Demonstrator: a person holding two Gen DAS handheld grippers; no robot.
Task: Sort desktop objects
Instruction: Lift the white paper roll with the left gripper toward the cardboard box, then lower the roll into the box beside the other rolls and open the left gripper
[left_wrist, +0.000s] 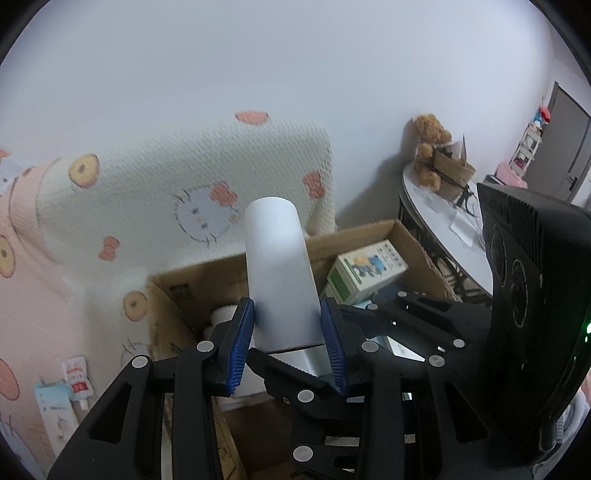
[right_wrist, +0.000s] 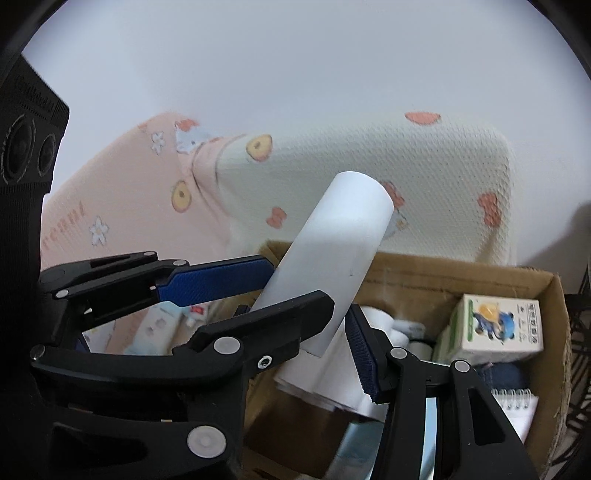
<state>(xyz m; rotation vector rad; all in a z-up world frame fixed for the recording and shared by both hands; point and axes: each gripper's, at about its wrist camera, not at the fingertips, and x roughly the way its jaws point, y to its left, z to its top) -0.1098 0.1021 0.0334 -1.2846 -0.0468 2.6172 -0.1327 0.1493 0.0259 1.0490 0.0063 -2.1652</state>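
**A:** So what's that white thing dead centre of the left wrist view?

**B:** A smooth matte white cylinder (left_wrist: 279, 273), looks like a plastic tube. The left gripper (left_wrist: 290, 341) has its ribbed blue pads (left_wrist: 242, 343) pressed on either side of the lower end, jaws about half spread. The right gripper (right_wrist: 314, 325) clamps the same cylinder (right_wrist: 334, 266) too: a black serrated finger crosses in front and one blue pad (right_wrist: 364, 360) sits against its other side.

**A:** And where is it hanging?

**B:** Tilted, above an open corrugated cardboard box (left_wrist: 373, 230) in the lower middle. Inside are a green-and-white carton with a cartoon print (right_wrist: 498, 328), white rolls (right_wrist: 384, 325) and a spiral notebook (right_wrist: 517, 402) at lower right. Behind the box there's a waffle-textured cat-print blanket (left_wrist: 177, 173).
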